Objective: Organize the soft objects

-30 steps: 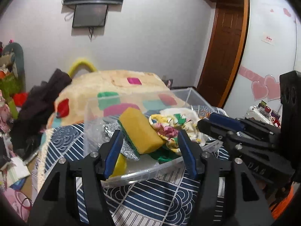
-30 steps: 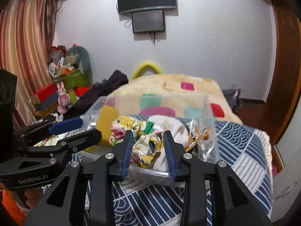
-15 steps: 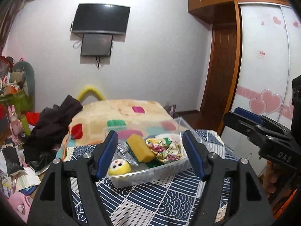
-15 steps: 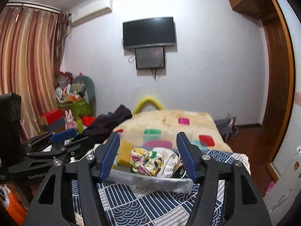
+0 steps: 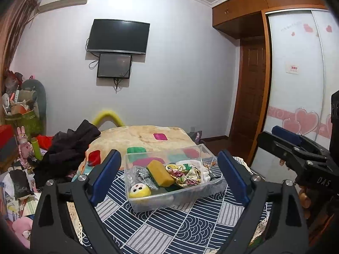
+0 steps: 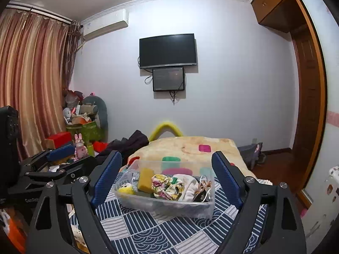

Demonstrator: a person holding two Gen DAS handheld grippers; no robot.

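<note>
A clear plastic box (image 5: 148,204) stands on a blue-and-white patterned cloth (image 5: 161,230). In it lie a yellow sponge (image 5: 160,172), a floral cloth (image 5: 185,173), a silver scrubber (image 5: 143,175), a yellow plush ball (image 5: 139,191) and a white cloth (image 5: 204,172). The box also shows in the right wrist view (image 6: 161,205), with the sponge (image 6: 145,180) and floral cloth (image 6: 166,186). My left gripper (image 5: 169,181) is open, empty and back from the box. My right gripper (image 6: 167,180) is open and empty too, and shows at the right in the left wrist view (image 5: 296,148).
A bed with a beige patchwork blanket (image 5: 146,136) lies behind the box, with dark clothes (image 5: 70,148) heaped at its left. Clutter and toys (image 5: 19,139) fill the left side. A wardrobe (image 5: 300,84) and door (image 5: 250,97) stand at the right.
Both grippers have pulled back and up from the box, which now looks smaller and farther. Both jaws have opened wider. The items stay in the box.
</note>
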